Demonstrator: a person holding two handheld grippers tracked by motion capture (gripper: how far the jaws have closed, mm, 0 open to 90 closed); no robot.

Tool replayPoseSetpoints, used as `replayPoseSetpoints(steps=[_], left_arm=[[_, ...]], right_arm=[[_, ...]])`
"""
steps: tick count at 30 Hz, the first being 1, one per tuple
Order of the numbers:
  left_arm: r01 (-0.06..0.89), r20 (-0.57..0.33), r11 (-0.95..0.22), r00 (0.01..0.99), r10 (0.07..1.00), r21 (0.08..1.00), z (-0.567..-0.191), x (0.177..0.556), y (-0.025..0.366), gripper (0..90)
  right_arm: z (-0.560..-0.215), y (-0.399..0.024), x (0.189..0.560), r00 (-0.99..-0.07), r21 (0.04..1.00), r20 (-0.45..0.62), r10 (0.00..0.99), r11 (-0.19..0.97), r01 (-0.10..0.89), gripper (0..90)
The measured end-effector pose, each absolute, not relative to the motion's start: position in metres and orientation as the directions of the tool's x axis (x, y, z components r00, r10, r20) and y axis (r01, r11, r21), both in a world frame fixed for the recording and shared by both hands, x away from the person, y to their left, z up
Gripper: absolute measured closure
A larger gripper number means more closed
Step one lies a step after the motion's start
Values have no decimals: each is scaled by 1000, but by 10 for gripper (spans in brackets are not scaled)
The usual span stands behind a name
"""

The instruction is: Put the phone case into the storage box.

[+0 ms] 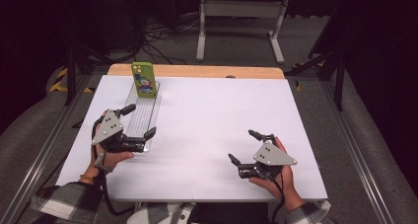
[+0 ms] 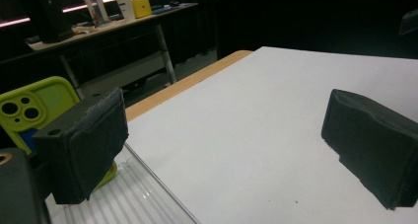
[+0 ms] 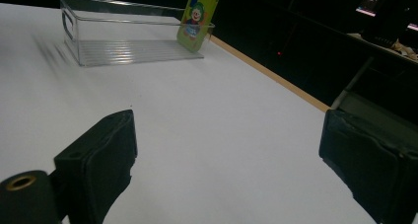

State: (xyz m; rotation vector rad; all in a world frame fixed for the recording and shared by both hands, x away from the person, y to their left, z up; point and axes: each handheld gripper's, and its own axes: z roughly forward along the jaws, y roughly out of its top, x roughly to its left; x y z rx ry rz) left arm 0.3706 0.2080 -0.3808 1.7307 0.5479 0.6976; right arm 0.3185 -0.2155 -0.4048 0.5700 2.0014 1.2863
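left gripper jaws spread wide and empty over the near end of a clear tray on the white table, green phone leaning upright at the tray's far end, right gripper wide and empty, well apart at near right.

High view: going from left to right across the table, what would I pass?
Left gripper, jaws apart over the near end of the clear tray → green phone standing at the tray's far end → bare white table → right gripper, jaws apart and holding nothing.
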Motion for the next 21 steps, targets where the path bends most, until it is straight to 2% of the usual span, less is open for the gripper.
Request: replayPoseSetpoints(steps=[21], left_arm=[[-28,214,-295,755,620,955,-391,352,192,34]], right_arm=[[-403,-213,316,-664,912,-315,679,410,-14,82]])
